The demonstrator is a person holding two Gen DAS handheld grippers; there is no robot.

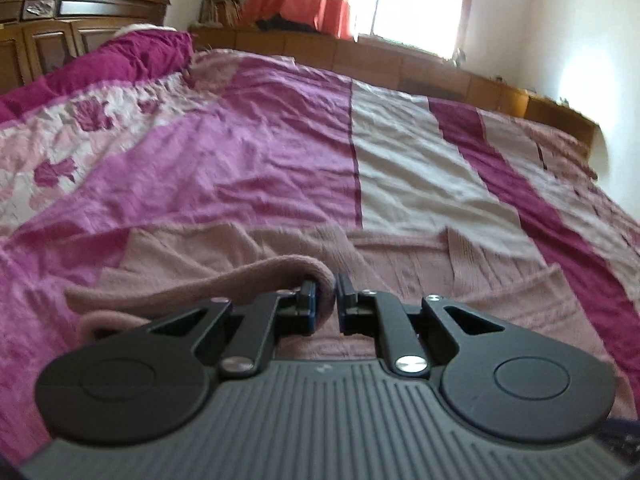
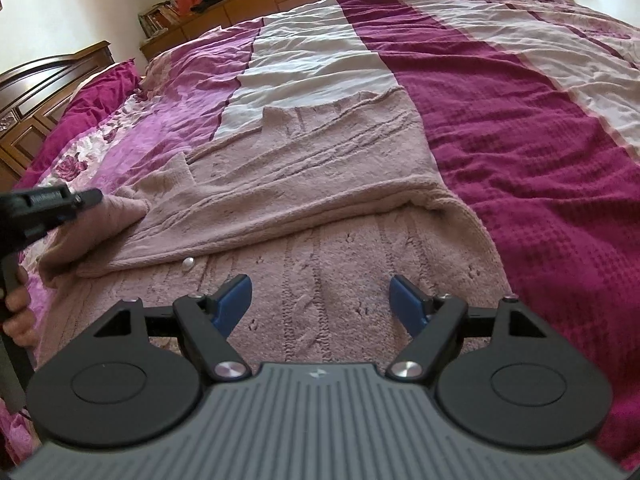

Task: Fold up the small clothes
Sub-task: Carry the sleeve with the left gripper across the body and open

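While spread on the bed: the pink knitted sweater [image 2: 320, 184] is seen across the middle of the right wrist view, its upper part folded down over the lower part, whose cable pattern fills the lower centre.
Sweater button: one pale button [image 2: 188, 263] is shown just below the folded edge, left of centre.
Left hand-held gripper [image 1: 325, 300]: its jaws are closed on a doubled fold of the sweater, which is lifted in a loop towards the lower left of the left wrist view; in the right wrist view it is seen at the left edge, with the pinched knit beside it.
Right hand-held gripper [image 2: 320, 304]: its blue pads are held wide apart over the lower part of the sweater, with nothing gripped between them.
Person's hand [image 2: 16, 312]: fingers are seen at the lower left edge, wrapped around the left gripper's handle.
Bed cover [image 2: 520, 140]: magenta, lilac and white stripes are laid under the sweater.
Pillow [image 1: 132, 56]: placed at the upper left.
Containers: no holder for the clothes can be made out in either view.
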